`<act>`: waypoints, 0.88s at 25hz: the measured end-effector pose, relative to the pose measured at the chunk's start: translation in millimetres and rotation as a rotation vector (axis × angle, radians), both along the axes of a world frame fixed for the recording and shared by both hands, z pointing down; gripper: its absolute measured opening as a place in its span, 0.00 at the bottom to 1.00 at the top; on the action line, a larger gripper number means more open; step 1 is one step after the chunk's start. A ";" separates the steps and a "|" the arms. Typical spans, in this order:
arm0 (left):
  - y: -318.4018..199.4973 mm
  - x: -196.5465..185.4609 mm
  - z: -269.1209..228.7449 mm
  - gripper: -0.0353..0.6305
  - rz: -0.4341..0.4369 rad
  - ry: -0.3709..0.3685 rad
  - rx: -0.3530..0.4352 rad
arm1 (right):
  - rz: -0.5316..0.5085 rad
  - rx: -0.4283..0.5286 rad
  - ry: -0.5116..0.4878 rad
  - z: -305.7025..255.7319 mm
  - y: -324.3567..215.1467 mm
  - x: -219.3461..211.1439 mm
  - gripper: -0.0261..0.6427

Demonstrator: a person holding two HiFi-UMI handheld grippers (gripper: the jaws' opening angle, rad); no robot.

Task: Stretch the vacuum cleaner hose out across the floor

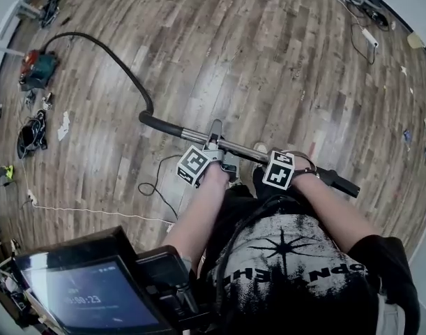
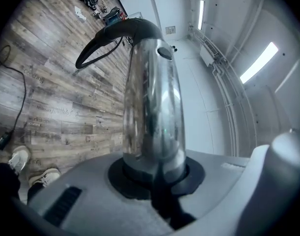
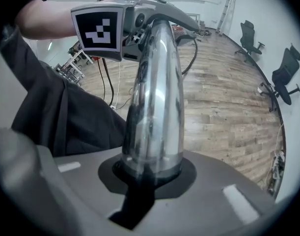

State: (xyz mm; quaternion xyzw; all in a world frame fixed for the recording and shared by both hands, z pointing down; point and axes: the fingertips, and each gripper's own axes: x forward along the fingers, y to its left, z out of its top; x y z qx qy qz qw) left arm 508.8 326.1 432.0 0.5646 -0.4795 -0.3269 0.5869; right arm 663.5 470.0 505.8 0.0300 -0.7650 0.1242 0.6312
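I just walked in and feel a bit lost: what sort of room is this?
Probably a big, mostly bare office or lab room. Clues: rolling office chairs near the wall, long strip lights overhead, and a power strip left lying on the wide plank floor.

Black short-sleeved T-shirt (image 1: 296, 264), faded white starburst print plus lettering. Dark trousers (image 1: 237, 204). White sneakers (image 2: 17, 157). Left tongs (image 1: 216, 152) and right tongs (image 1: 286, 160): grey bodies, each with a white cube bearing black square markers.
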 end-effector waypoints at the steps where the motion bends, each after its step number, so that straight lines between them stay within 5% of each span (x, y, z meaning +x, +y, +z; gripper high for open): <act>1: 3.5 4.6 5.1 0.12 0.011 0.006 -0.006 | 0.012 -0.005 0.007 3.1 5.7 3.7 0.14; 10: 0.5 54.0 1.2 0.12 0.092 -0.007 0.010 | 0.093 0.008 -0.011 3.2 13.7 38.7 0.14; 22: 0.5 181.4 14.2 0.12 0.066 -0.041 0.021 | 0.080 0.080 -0.027 23.6 6.2 169.5 0.14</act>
